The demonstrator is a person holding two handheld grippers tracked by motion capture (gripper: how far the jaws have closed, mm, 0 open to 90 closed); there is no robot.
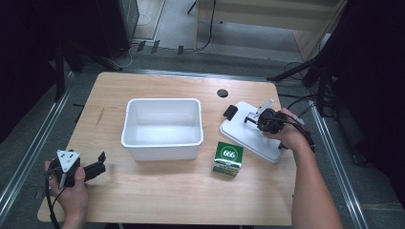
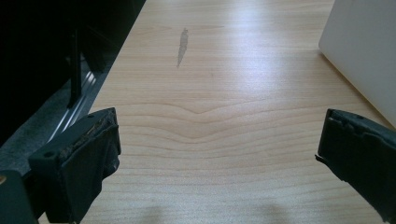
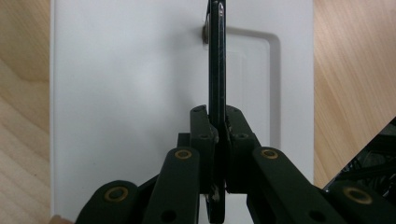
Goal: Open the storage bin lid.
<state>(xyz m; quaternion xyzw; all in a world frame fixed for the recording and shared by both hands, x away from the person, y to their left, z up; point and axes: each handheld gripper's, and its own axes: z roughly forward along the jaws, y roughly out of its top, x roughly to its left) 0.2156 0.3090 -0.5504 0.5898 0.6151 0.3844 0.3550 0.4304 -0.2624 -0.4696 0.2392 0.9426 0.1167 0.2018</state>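
White lid (image 1: 250, 135) lies flat on the desk (image 1: 157, 191), right of the white bin (image 1: 162, 128) and well apart from it, one corner close to the green box. A black handle (image 3: 216, 70) stands up on edge from the lid top; in the right gripper view it runs as a thin dark strip up the middle of the frame, over a recessed rectangle moulded into the lid

Right hand-held gripper (image 1: 261, 118) sits over the lid, pointing down at it. Jaws nearly fully closed, pads pressed against both faces of the black handle; grip is on the lower stretch of the strip, the rest reaching beyond the pads. Whether the lid is lifted off the desk cannot be told from these views

Left hand-held gripper (image 1: 98, 167) rests low at the near left part of the desk, held in the person's left hand (image 1: 71, 191), grey three-cornered plate on top. Jaws stand wide apart with nothing between them; the left gripper view shows bare wood between the two black fingers (image 2: 79, 163), and a corner of the bin wall at upper right

White bin: open-topped, empty inside as seen from the high view, near the middle of the desk

Green box (image 1: 228, 159) marked 666 stands just in front of the bin's right corner, between bin and lid, touching neither gripper

Small black disc (image 1: 222, 93) lies on the desk beyond the lid, near the far edge
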